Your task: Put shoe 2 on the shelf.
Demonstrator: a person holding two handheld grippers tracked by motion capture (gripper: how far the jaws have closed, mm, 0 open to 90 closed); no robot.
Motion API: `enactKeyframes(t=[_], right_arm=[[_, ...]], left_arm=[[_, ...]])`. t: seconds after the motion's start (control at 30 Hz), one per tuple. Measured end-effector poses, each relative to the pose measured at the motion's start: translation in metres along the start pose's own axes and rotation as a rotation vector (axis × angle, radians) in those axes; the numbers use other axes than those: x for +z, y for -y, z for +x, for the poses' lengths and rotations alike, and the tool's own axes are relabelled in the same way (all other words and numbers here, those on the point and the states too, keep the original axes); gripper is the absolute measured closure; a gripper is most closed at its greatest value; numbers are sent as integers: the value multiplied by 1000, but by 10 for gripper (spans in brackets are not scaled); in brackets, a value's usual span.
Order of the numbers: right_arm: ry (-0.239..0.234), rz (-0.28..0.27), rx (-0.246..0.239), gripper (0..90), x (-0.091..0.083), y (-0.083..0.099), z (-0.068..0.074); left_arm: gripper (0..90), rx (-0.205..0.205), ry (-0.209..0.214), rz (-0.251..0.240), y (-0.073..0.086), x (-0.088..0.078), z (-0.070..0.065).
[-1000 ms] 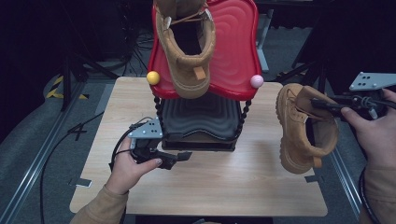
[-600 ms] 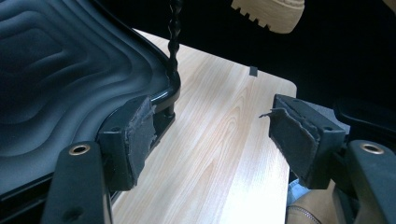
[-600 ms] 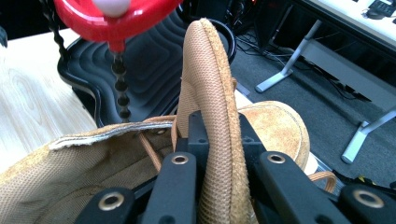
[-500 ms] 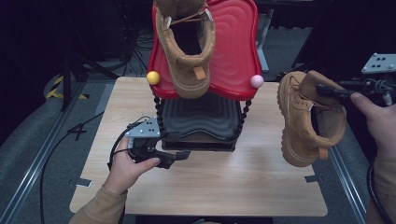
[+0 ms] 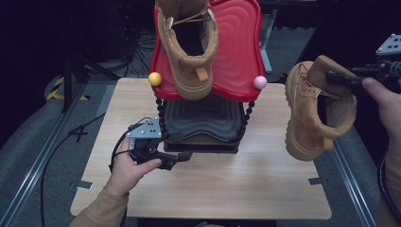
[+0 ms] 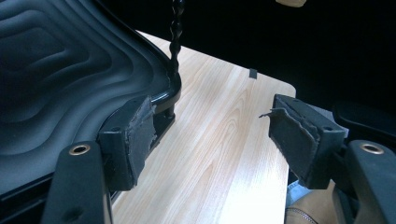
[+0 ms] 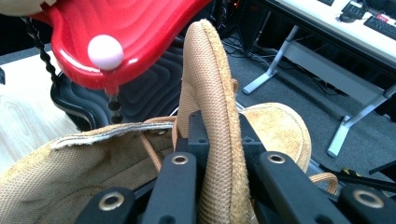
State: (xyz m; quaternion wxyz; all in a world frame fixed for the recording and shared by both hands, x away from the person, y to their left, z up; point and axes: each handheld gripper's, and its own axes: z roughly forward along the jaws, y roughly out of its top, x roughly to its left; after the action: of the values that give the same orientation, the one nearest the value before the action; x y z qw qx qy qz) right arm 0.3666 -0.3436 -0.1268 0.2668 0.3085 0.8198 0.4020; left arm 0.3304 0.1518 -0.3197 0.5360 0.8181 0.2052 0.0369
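Boot (image 5: 312,113) tongue clamped in right tongs (image 7: 219,140), left tongs (image 6: 210,135) apart, upper boot (image 5: 187,47) cropped.

We saw one tan boot (image 5: 187,45) resting on the red upper tray (image 5: 239,56), its mate (image 5: 314,111) hanging by its tongue at the right.

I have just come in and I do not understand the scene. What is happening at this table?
A person works with a tool in each hand. The right tool is shut on the tongue of a tan boot, held in the air off the table's right edge. A second boot sits on the red shelf of a rack. The left tool is open, low on the table beside the black shelf.
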Motion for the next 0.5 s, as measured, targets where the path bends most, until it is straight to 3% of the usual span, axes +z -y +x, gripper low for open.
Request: enactKeyframes(t=[0.43, 0.5], right_arm=[[31, -23, 5, 821, -13, -42, 5], [38, -25, -12, 822, -14, -54, 8]], left_arm=[[314, -13, 4, -11, 2, -3, 0], [314, -13, 8, -10, 1, -2, 1]])
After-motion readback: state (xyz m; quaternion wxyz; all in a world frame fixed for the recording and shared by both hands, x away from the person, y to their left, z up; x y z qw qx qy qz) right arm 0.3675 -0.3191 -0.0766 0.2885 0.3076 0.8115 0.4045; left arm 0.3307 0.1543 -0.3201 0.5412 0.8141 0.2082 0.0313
